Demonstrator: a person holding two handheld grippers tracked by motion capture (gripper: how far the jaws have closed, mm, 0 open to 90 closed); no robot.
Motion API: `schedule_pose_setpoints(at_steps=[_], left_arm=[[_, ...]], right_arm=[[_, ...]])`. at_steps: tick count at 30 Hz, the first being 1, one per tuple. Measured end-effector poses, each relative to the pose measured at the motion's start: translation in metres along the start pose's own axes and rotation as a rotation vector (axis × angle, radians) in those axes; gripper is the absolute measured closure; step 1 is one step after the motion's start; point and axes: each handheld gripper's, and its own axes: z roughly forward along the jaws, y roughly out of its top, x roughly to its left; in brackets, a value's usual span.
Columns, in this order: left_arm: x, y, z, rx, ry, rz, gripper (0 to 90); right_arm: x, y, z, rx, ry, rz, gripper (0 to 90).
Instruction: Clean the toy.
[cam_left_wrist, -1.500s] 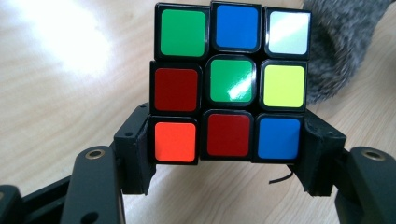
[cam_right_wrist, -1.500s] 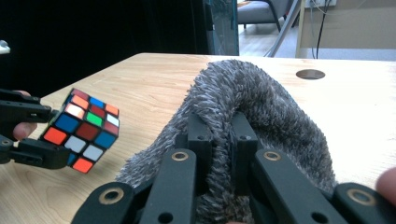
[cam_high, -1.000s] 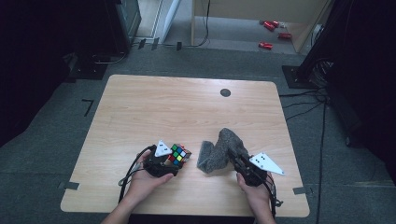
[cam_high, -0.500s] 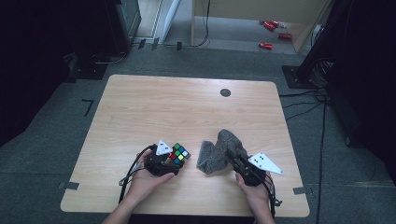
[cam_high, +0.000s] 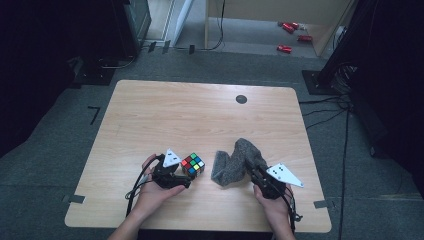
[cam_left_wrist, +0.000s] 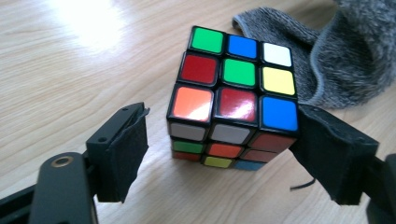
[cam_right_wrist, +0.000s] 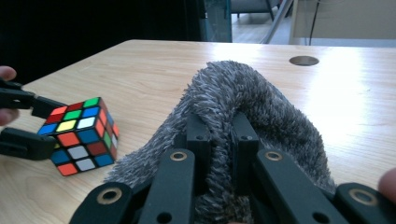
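Left gripper (cam_left_wrist: 219, 154): its jaws have just been opening and now stand spread; the left pad is clear of the cube, the right pad is at or just off the cube's lower right edge.
Rubik's cube (cam_left_wrist: 233, 98): sits flat on the wooden table (cam_high: 200, 115) between the left gripper's jaws, scrambled, with green, blue, white, red, yellow and orange stickers on top.
Right gripper (cam_right_wrist: 219, 140): jaws pressed together, pinching a fold of the grey fuzzy sock (cam_right_wrist: 243, 88).
Sock: bunched up and draped over the right gripper's jaws, its far end resting on the table just beyond the cube in the left gripper view.
Cube from the right gripper: off to its left, near the sock but apart from it.
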Motion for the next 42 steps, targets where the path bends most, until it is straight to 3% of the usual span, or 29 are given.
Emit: schedule_pose_setpoints(at_steps=[4,7,10,13,16,19,23,26,33,37,39,41,42], left_arm=[[0.003,-0.001,-0.003,-0.017,0.013,0.0,22.7],[0.003,-0.002,-0.005,-0.041,0.004,0.028,33.0],[0.002,-0.002,-0.002,-0.039,0.0,0.061,33.1],[-0.003,-0.003,0.006,-0.016,0.018,0.091,30.5],[-0.006,-0.002,0.014,-0.008,0.055,0.097,20.5],[-0.008,-0.002,0.017,-0.032,0.061,0.116,30.4],[-0.01,-0.002,0.017,-0.048,0.098,0.145,35.1],[-0.006,-0.004,0.015,-0.054,0.122,0.129,35.2],[0.011,-0.011,0.006,-0.066,0.184,0.04,35.2],[0.012,-0.01,0.006,-0.057,0.176,0.025,34.8],[0.013,-0.009,0.004,-0.044,0.136,0.017,29.6],[0.011,-0.009,0.003,-0.043,0.131,0.023,20.8],[0.011,-0.009,0.002,-0.044,0.121,0.022,17.4]], right_arm=[[-0.005,0.001,-0.002,-0.006,-0.029,0.005,83.3],[-0.01,0.001,-0.003,-0.007,-0.055,0.008,83.3],[-0.015,0.0,-0.004,-0.005,-0.067,0.021,83.2],[-0.017,-0.001,-0.005,-0.002,-0.069,0.025,83.3],[-0.017,-0.001,-0.005,0.003,-0.065,0.022,83.2],[-0.017,-0.002,-0.005,0.005,-0.061,0.021,83.2],[-0.019,-0.002,-0.006,0.004,-0.066,0.029,83.3],[-0.022,-0.001,-0.007,-0.003,-0.078,0.033,83.3],[-0.035,-0.001,-0.012,-0.007,-0.146,0.06,83.5],[-0.037,-0.004,-0.011,0.016,-0.148,0.063,83.3],[-0.037,-0.005,-0.009,0.027,-0.141,0.058,82.0],[-0.038,-0.005,-0.009,0.033,-0.133,0.062,75.3],[-0.039,-0.005,-0.008,0.037,-0.119,0.066,66.8]])
